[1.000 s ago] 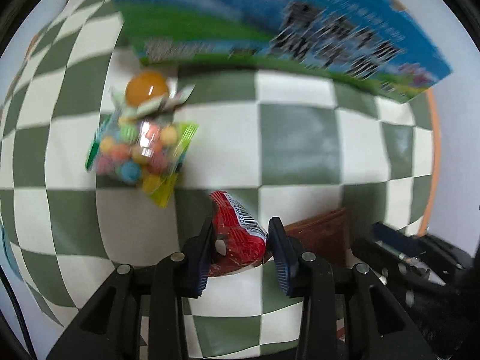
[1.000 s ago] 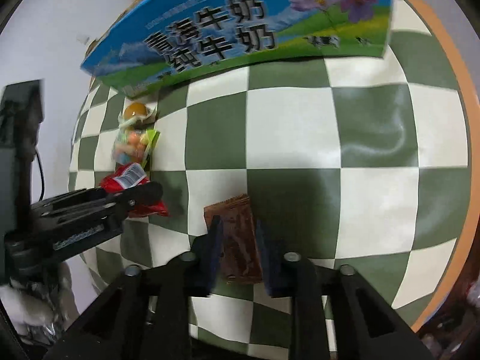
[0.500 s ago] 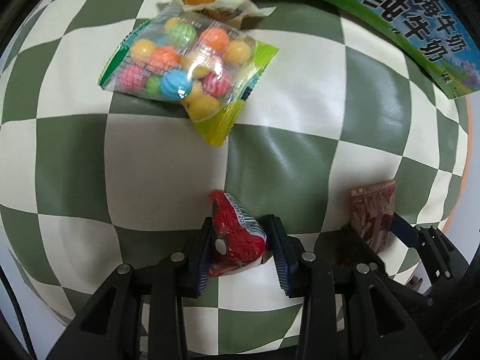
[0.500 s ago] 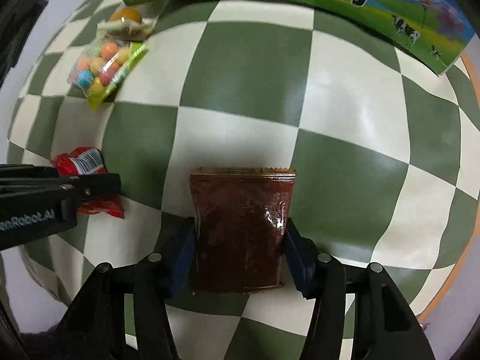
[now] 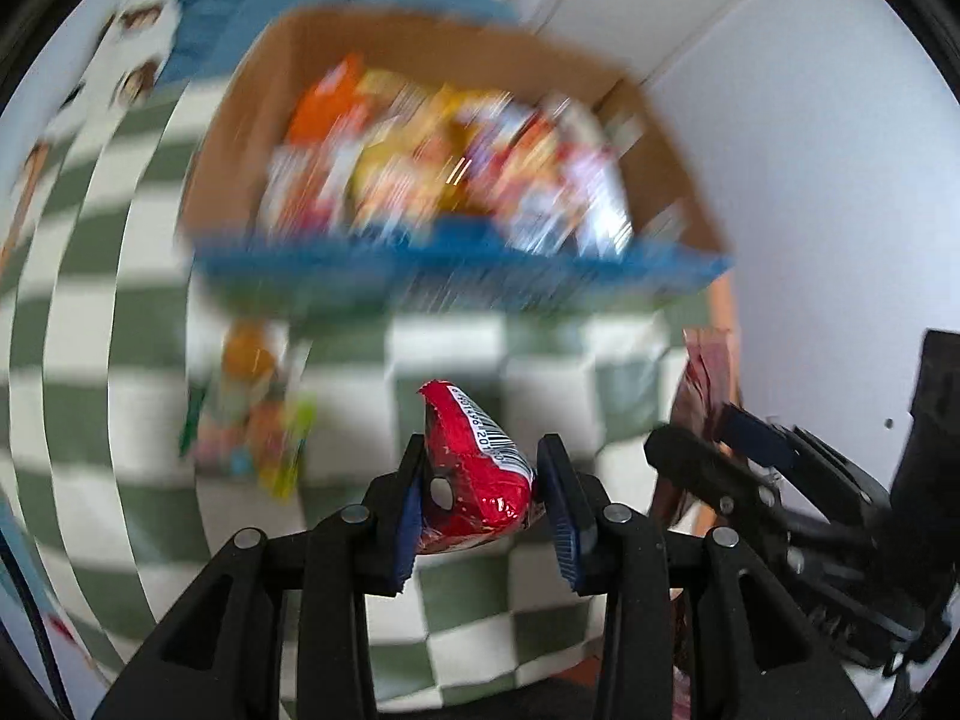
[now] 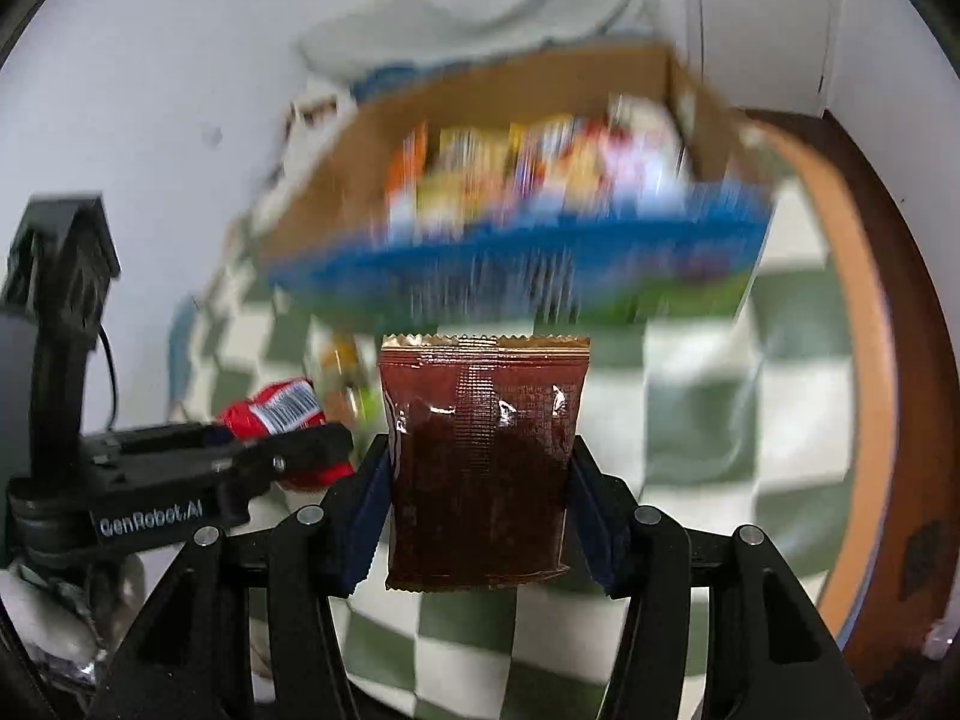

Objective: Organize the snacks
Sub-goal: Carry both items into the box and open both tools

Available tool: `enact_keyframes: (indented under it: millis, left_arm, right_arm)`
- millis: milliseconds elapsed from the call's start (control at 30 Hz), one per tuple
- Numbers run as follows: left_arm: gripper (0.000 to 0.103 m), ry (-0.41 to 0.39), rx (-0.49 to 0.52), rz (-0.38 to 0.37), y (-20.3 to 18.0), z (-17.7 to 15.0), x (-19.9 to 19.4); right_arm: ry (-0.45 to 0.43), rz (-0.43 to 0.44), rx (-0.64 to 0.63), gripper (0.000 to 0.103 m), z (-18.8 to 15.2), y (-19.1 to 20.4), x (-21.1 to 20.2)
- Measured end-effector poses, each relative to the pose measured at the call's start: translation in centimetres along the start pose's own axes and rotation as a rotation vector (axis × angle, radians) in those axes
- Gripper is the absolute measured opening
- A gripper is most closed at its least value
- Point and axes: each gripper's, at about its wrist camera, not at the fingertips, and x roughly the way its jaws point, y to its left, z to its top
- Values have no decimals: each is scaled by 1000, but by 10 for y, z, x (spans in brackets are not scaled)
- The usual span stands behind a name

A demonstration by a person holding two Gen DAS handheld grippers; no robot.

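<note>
1. Red packet (image 5: pixel 474 468): pinched between the pads of the left gripper (image 5: pixel 483 507), clear of the table; a second ago down at the checked cloth, now raised with the box ahead.
2. Brown sachet (image 6: pixel 480 456): clamped at both edges by the right gripper (image 6: pixel 477 510), hanging upright off the table; a second ago flat on the cloth and only straddled, so grip made and lift done.
3. Meaning for the task: both snacks picked up together and facing the box (image 5: pixel 444 276), so probably only the carry and drop remain for these two.
4. Candy bag (image 5: pixel 252 420) and an orange treat (image 5: pixel 249 348): on the cloth (image 5: pixel 96 420) near the box front, not yet collected.
5. Materials: red packet glossy foil, crumpled and puffy, white barcode strip on top; sachet flat, shiny, rectangular, with a serrated top seal and dark contents showing through.
6. Box: brown cardboard inside, blue and green print outside, open top, crowded with bright wrappers too blurred to tell apart.
7. Cloth: smooth green-and-white checks over a round, wood-rimmed table.
</note>
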Motion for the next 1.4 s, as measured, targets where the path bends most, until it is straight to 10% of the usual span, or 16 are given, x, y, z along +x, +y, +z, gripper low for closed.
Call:
enact_keyframes:
  millis: [167, 600, 800, 933, 1400]
  left_arm:
    - [34, -24, 44, 15, -26, 91, 5]
    - [34, 257, -56, 60, 16, 256, 122]
    - [42, 334, -124, 43, 34, 272, 151]
    - [90, 312, -139, 79, 44, 274, 148]
    - [93, 217, -104, 144, 51, 224, 108]
  right_arm:
    - [-38, -38, -17, 58, 84, -15, 0]
    - [199, -47, 55, 58, 212, -36, 141]
    - [301, -82, 95, 71, 233, -50, 179]
    - [317, -117, 91, 93, 235, -59, 187]
    - [274, -193, 66, 94, 212, -61, 163]
